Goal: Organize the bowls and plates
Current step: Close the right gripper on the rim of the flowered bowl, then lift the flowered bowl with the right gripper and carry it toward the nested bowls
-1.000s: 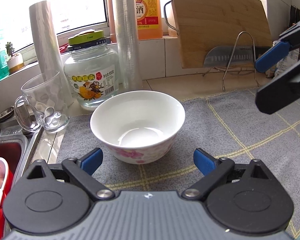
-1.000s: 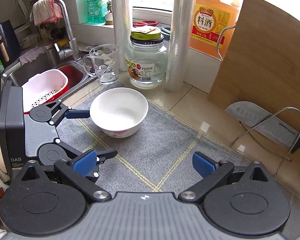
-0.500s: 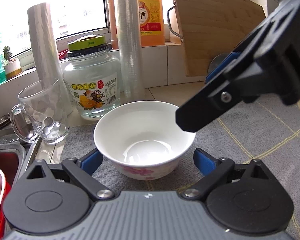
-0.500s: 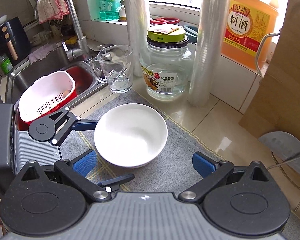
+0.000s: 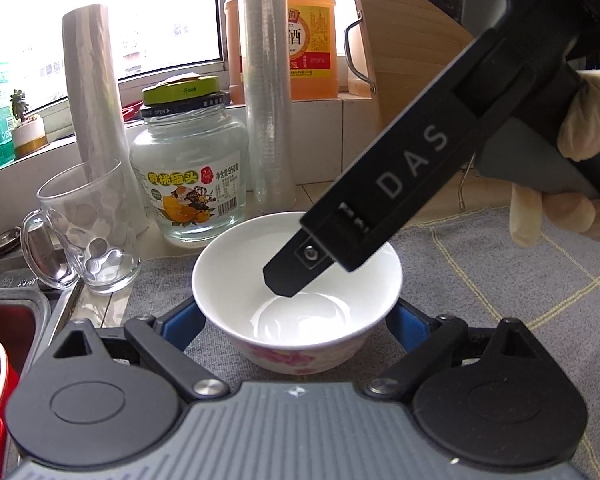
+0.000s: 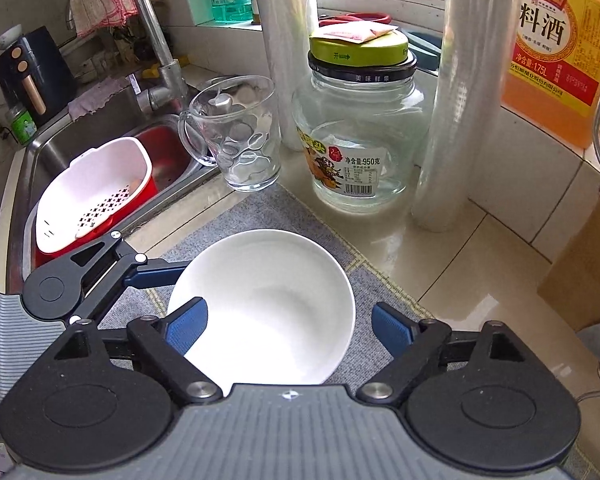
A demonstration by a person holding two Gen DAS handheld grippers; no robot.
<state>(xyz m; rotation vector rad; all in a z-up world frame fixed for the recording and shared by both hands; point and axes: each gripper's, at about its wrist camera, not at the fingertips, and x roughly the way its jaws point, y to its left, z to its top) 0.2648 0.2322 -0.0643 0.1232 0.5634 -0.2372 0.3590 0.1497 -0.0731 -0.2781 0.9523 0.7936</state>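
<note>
The bowl (image 6: 260,304) sits on the mat (image 6: 244,216). The left gripper (image 5: 296,320) is wide around it. The right gripper (image 6: 288,328) has just been closing over it, not pinching yet. Nothing is put away yet

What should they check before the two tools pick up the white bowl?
1. Bowl sits upright on the grey mat: ok.
2. Left tool has one finger on each side of the bowl: ok.
3. Left tool's pads press on the bowl: cannot tell.
4. Right tool has the bowl's rim between its fingers, one inside and one outside: ok.
5. Right tool grips the rim: not ok. Its jaws have just been closing, but the outside pad is clear of the bowl.
6. Glass mug and jar stand apart from the bowl: ok.
</note>
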